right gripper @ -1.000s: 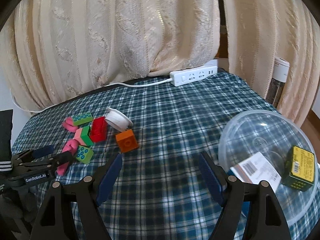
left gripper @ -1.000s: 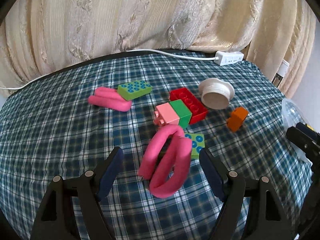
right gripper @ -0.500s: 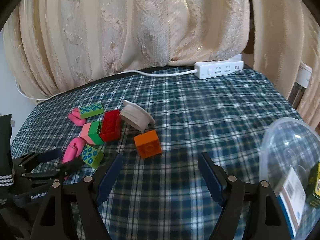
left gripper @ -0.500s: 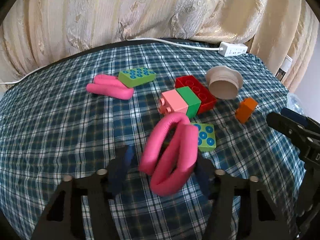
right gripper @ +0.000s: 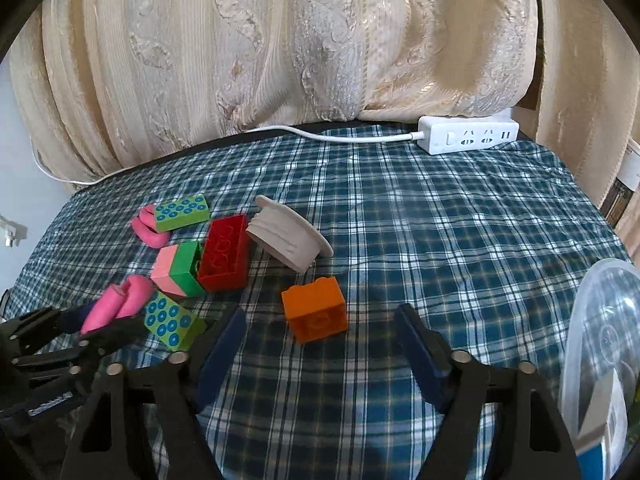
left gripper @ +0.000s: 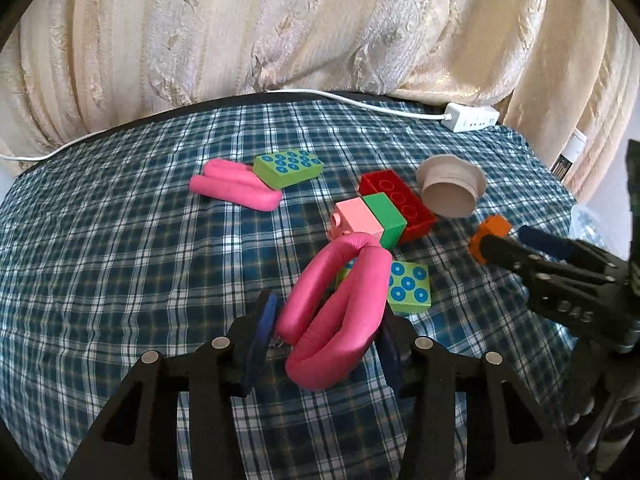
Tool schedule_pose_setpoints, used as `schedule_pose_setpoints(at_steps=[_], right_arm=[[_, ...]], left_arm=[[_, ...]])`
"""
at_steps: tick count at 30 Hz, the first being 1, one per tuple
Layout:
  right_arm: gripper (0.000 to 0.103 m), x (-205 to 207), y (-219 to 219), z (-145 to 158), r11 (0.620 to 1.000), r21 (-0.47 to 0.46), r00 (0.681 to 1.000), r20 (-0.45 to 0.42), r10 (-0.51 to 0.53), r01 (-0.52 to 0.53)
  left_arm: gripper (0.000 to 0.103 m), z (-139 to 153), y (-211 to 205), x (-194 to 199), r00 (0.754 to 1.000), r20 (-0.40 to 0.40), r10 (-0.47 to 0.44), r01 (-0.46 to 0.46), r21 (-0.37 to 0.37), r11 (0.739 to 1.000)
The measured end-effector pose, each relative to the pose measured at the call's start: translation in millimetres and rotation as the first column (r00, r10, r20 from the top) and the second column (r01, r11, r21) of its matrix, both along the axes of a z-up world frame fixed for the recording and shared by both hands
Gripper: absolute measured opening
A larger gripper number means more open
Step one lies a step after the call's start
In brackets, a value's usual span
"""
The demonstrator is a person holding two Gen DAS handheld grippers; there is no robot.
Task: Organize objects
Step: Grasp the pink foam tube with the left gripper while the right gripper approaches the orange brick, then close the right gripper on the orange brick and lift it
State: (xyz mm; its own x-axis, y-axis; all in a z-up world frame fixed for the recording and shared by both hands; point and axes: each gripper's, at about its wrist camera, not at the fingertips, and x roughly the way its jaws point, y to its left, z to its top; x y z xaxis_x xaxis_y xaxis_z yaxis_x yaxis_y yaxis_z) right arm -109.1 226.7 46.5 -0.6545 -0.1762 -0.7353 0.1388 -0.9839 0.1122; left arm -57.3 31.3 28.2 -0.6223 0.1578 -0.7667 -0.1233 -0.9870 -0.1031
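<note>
My left gripper (left gripper: 328, 320) is closing its jaws on a bent pink foam roll (left gripper: 340, 304), and both pads press its sides. The roll's far end leans over a green dotted block (left gripper: 408, 288). Beyond lie a pink-and-green block (left gripper: 368, 216), a red brick (left gripper: 400, 204), a white spool (left gripper: 452, 188), a second pink roll (left gripper: 236, 186) and a longer green dotted block (left gripper: 288, 166). My right gripper (right gripper: 320, 332) is closing too; an orange block (right gripper: 314, 308) sits just ahead between its fingertips, untouched by the pads.
A clear plastic bowl (right gripper: 600, 340) holding small boxes stands at the right edge of the plaid cloth (right gripper: 440, 240). A white power strip (right gripper: 468, 140) and its cord lie at the back, in front of cream curtains (right gripper: 320, 40).
The left jaws have come together onto the pink roll, which was loose between them. The right gripper moved left toward the orange block and its jaws have narrowed.
</note>
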Motion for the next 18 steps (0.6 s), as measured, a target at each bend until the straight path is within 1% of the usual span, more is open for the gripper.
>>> schedule_pose_setpoints(at_steps=[1, 3, 5, 7, 9, 18], right_arm=[[0.067, -1.1, -0.2, -1.4, 1.0, 0.002, 1.0, 0.005, 0.004, -0.004], [0.058, -3.3, -2.8, -4.9, 1.0, 0.012, 1.0, 0.014, 0.014, -0.014], [0.055, -5.1, -5.5, -8.1, 1.0, 0.017, 1.0, 0.019, 0.024, -0.024], [0.048, -7.8, -7.7, -11.7, 0.999, 0.018, 0.999, 0.035, 0.036, -0.037], [0.038, -10.5, -6.1, -13.1, 0.999, 0.005, 0.998, 0.045, 0.037, -0.037], [0.036, 0.4, -3.8, -9.5, 0.999, -0.001, 0.999, 0.031, 0.037, -0.037]], left_arm=[[0.048, 0.7, 0.4, 0.9, 1.0, -0.003, -0.001, 0.001, 0.002, 1.0], [0.048, 2.0, 1.4, 1.8, 1.0, -0.005, -0.004, 0.004, 0.006, 1.0], [0.048, 2.0, 2.7, 2.5, 1.0, -0.006, -0.007, 0.007, 0.006, 1.0], [0.048, 1.6, 3.7, 3.1, 1.0, -0.005, -0.008, 0.008, 0.006, 1.0], [0.048, 1.7, 4.3, 3.5, 1.0, -0.006, -0.007, 0.007, 0.006, 1.0], [0.048, 2.1, 6.6, 5.5, 1.0, -0.01, -0.011, 0.011, 0.005, 1.0]])
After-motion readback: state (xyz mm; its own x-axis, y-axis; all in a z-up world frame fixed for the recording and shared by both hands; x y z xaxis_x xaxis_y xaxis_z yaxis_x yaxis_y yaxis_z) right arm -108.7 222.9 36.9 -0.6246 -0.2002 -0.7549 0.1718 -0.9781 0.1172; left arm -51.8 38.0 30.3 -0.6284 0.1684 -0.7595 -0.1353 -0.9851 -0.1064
